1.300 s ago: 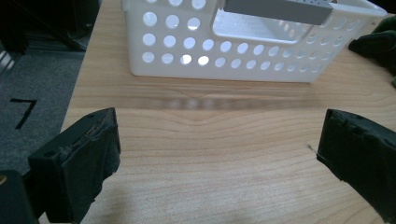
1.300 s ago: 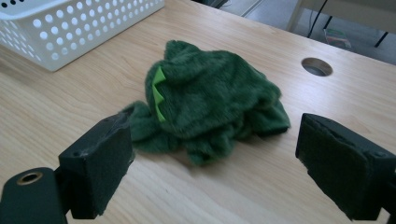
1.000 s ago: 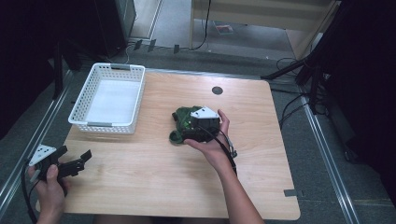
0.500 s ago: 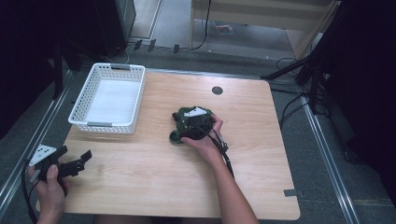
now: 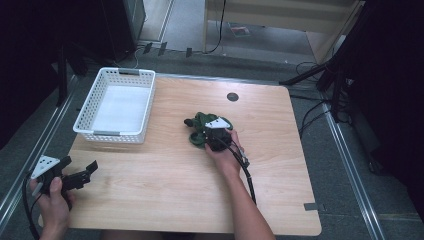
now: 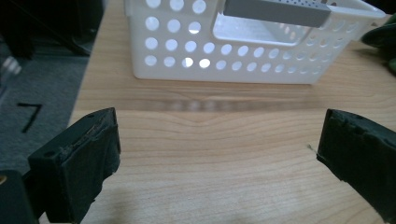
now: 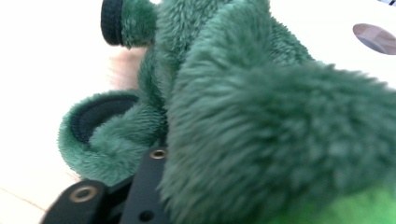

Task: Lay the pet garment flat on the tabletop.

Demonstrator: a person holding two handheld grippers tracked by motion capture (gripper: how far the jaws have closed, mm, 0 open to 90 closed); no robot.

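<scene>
A green plush toy (image 5: 198,123) lies near the middle of the wooden table (image 5: 165,190). My right gripper (image 5: 213,137) is pressed down onto it from the near side, with a hand wrapped around it. In the right gripper view the green fur (image 7: 261,116) bulges over the jaws, and just one black jaw shows at the lower left. The jaws appear closed on the toy. My left gripper (image 5: 79,165) hovers open at the table's near left corner. Between its jaws (image 6: 219,154) there is only bare wood.
A white perforated basket (image 5: 114,133) stands empty at the table's far left, just ahead of the left gripper (image 6: 224,60). A round cable hole (image 5: 232,96) sits near the far edge. Metal rails and cables run along the floor on both sides.
The right hand has pushed its gripper lower and slightly nearer over the plush toy, hiding more of it. The left gripper has stayed put.
</scene>
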